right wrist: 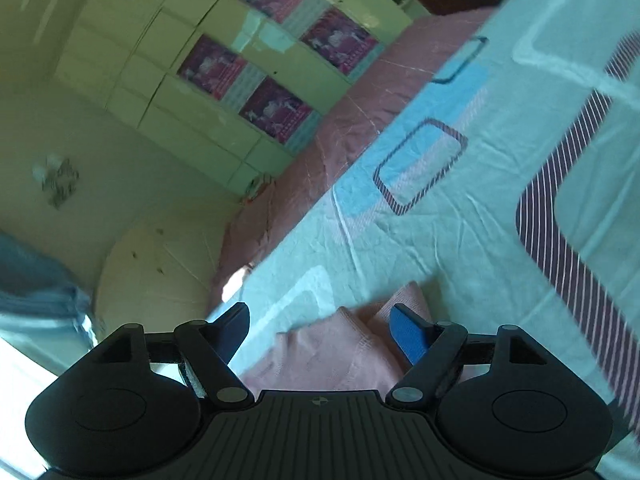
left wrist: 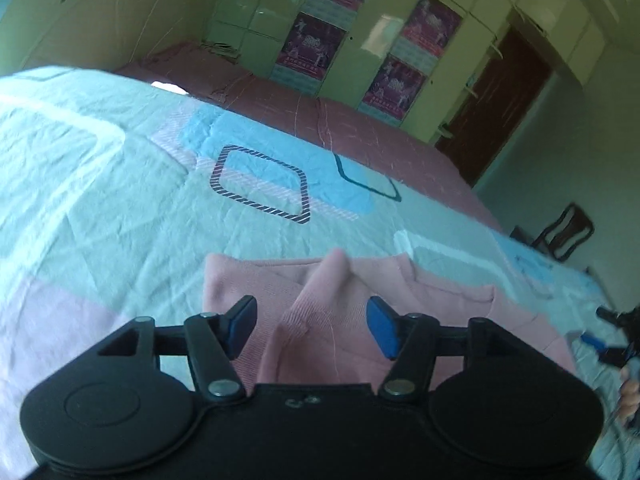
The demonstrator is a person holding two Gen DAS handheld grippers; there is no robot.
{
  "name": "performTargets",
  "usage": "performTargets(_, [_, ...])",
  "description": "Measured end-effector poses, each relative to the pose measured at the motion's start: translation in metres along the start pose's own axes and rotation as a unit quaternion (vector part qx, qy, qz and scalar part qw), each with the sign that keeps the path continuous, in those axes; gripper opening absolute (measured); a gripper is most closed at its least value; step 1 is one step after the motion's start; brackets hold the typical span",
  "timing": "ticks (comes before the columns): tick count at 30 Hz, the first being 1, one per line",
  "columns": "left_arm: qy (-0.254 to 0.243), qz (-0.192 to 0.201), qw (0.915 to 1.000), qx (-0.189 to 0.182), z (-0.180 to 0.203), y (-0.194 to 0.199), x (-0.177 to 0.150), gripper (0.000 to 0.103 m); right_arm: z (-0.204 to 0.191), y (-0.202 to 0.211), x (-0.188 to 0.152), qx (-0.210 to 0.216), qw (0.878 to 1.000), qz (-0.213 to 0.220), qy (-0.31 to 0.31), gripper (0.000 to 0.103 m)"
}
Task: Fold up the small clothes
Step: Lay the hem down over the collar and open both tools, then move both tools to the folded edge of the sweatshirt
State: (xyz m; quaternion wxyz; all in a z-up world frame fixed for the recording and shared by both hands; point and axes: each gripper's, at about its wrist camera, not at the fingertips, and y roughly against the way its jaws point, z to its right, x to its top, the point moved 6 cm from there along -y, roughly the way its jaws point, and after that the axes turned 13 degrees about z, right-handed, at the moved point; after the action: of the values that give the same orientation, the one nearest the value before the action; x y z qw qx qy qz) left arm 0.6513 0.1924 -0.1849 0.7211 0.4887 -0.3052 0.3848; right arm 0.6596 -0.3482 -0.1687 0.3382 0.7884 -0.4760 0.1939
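Observation:
A small pink garment (left wrist: 340,320) lies on the patterned bedsheet (left wrist: 120,200), with a raised fold or sleeve running up its middle. My left gripper (left wrist: 312,326) is open, its blue-padded fingers on either side of that raised fold, just above the cloth. In the right wrist view the same pink garment (right wrist: 344,352) shows bunched under my right gripper (right wrist: 326,332), which is open and holds nothing. The right gripper also shows at the far right edge of the left wrist view (left wrist: 612,336).
The bed carries a mint, blue and pink sheet with striped rectangles (right wrist: 420,164). A pink bedcover (left wrist: 360,128) lies beyond it. Green cupboards with posters (left wrist: 316,44), a brown door (left wrist: 504,108) and a dark chair (left wrist: 564,232) stand behind.

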Motion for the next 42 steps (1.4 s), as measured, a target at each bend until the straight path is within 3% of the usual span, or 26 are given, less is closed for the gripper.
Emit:
performTargets(3, [-0.095, -0.022, 0.9953, -0.001, 0.014, -0.010, 0.001, 0.058, -0.015, -0.016, -0.012, -0.015, 0.992, -0.047, 0.113, 0.051])
performTargets(7, [-0.186, -0.070, 0.9801, 0.002, 0.029, -0.029, -0.010, 0.055, -0.025, -0.037, -0.038, -0.030, 0.971, -0.089, 0.221, 0.048])
performTargets(9, [-0.194, -0.080, 0.9778, 0.014, 0.029, -0.037, -0.016, 0.047, -0.025, -0.047, -0.053, -0.039, 0.960, -0.111, 0.255, 0.048])
performTargets(11, [-0.179, -0.080, 0.9805, 0.014, 0.030, -0.039, -0.018, 0.033, -0.026, -0.055, -0.064, -0.041, 0.948, -0.129, 0.289, 0.034])
performTargets(12, [-0.178, -0.078, 0.9809, 0.011, 0.033, -0.039, -0.018, 0.028, -0.028, -0.055, -0.068, -0.036, 0.943, -0.133, 0.303, 0.021])
performTargets(13, [-0.182, -0.074, 0.9804, 0.008, 0.036, -0.040, -0.020, 0.014, -0.030, -0.057, -0.071, -0.032, 0.938, -0.134, 0.318, 0.013])
performTargets(15, [-0.196, -0.056, 0.9789, 0.010, 0.041, -0.037, -0.019, 0.009, -0.035, -0.056, -0.073, -0.033, 0.928, -0.131, 0.347, 0.009])
performTargets(17, [-0.188, -0.017, 0.9819, 0.015, 0.039, -0.028, -0.012, 0.007, -0.039, -0.051, -0.067, -0.033, 0.929, -0.110, 0.352, 0.009])
performTargets(19, [-0.154, 0.033, 0.9875, 0.015, 0.035, -0.012, 0.000, 0.007, -0.046, -0.038, -0.054, -0.026, 0.938, -0.063, 0.340, 0.008])
performTargets(21, [-0.125, 0.059, 0.9902, 0.019, 0.030, -0.007, 0.012, 0.007, -0.056, -0.030, -0.046, -0.017, 0.937, -0.025, 0.347, 0.008])
performTargets(23, [-0.116, 0.055, 0.9912, 0.031, 0.027, -0.018, 0.018, 0.007, -0.058, -0.040, -0.049, -0.028, 0.931, -0.023, 0.363, 0.008])
performTargets(26, [-0.111, 0.030, 0.9923, 0.047, 0.027, -0.041, 0.017, 0.007, -0.045, -0.067, -0.059, -0.064, 0.933, -0.053, 0.350, 0.008])
performTargets(29, [-0.144, -0.007, 0.9870, 0.070, 0.025, -0.064, -0.002, 0.008, -0.033, -0.082, -0.069, -0.087, 0.933, -0.065, 0.343, 0.008])
performTargets(33, [-0.175, -0.002, 0.9819, 0.073, 0.026, -0.063, -0.010, 0.010, -0.033, -0.085, -0.064, -0.097, 0.940, -0.069, 0.321, 0.009])
performTargets(35, [-0.185, 0.001, 0.9786, 0.090, 0.029, -0.055, -0.005, 0.027, -0.035, -0.074, -0.055, -0.112, 0.940, -0.059, 0.316, 0.036])
performTargets(36, [-0.192, 0.013, 0.9775, 0.086, 0.035, -0.044, -0.002, 0.031, -0.042, -0.063, -0.050, -0.109, 0.939, -0.033, 0.324, 0.059])
performTargets(37, [-0.192, 0.030, 0.9784, 0.071, 0.044, -0.031, 0.001, 0.040, -0.051, -0.051, -0.049, -0.092, 0.940, -0.015, 0.329, 0.060])
performTargets(39, [-0.175, 0.039, 0.9834, 0.028, 0.064, -0.010, -0.001, 0.042, -0.071, -0.035, -0.059, -0.053, 0.945, -0.027, 0.321, 0.060])
performTargets(42, [-0.163, 0.008, 0.9849, -0.056, 0.109, 0.010, -0.026, 0.042, -0.102, -0.025, -0.096, 0.004, 0.940, -0.077, 0.333, 0.038])
